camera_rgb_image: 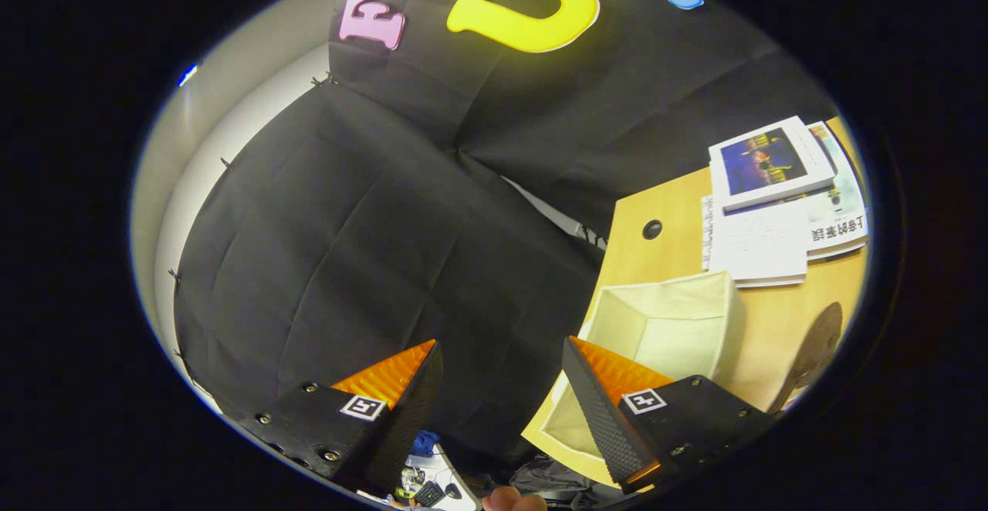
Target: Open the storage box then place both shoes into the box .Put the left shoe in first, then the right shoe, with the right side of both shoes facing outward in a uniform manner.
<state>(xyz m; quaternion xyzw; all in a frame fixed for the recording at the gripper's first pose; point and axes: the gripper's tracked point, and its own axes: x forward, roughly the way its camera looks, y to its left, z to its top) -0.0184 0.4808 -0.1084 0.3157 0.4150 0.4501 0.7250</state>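
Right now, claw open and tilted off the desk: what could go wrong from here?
1. The claw is open and empty, and aims mostly at the black cloth wall, not at the desk; a blind approach could miss.
2. The cream storage box sits near the desk's edge, just beyond one finger; a nudge might push it off.
3. The stack of books and papers lies close behind the box, so a pushed box could shove into it.

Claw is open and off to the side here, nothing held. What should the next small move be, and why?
Probably swing the claw toward the table, since its open fingers are aimed mostly at the booth wall and hold nothing. The cream storage box sits beside the right finger with its opening already showing, and no shoe is in sight.
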